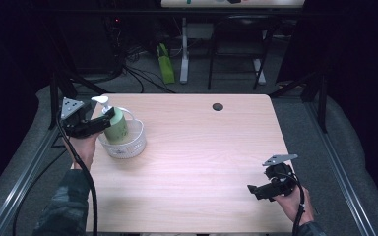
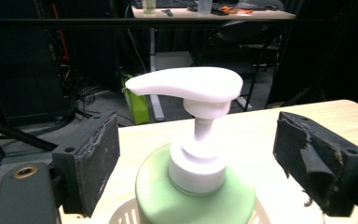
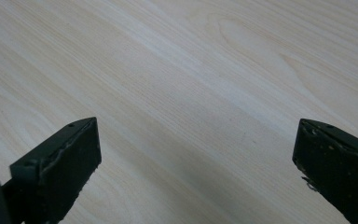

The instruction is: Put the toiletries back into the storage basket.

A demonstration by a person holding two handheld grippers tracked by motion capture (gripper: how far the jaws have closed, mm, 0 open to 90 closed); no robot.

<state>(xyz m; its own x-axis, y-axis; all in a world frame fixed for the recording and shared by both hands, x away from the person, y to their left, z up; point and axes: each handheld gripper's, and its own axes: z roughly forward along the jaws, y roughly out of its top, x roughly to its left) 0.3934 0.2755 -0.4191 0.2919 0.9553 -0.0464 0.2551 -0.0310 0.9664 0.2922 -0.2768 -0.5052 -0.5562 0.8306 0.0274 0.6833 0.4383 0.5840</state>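
A: The left gripper (image 2: pixel 196 158) is straddling the bottle (image 1: pixel 116 126) standing in the basket (image 1: pixel 133 142), jaws apart.

B: The right gripper (image 3: pixel 196 163), also spread, is idling over the surface (image 1: pixel 202 162). Squeezing off-centre may be tipping both.

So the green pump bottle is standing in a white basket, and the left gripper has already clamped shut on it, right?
Not quite. The green pump bottle does stand in the white basket, but the left gripper is open: the left gripper view shows its jaws apart on either side of the bottle, not touching it.
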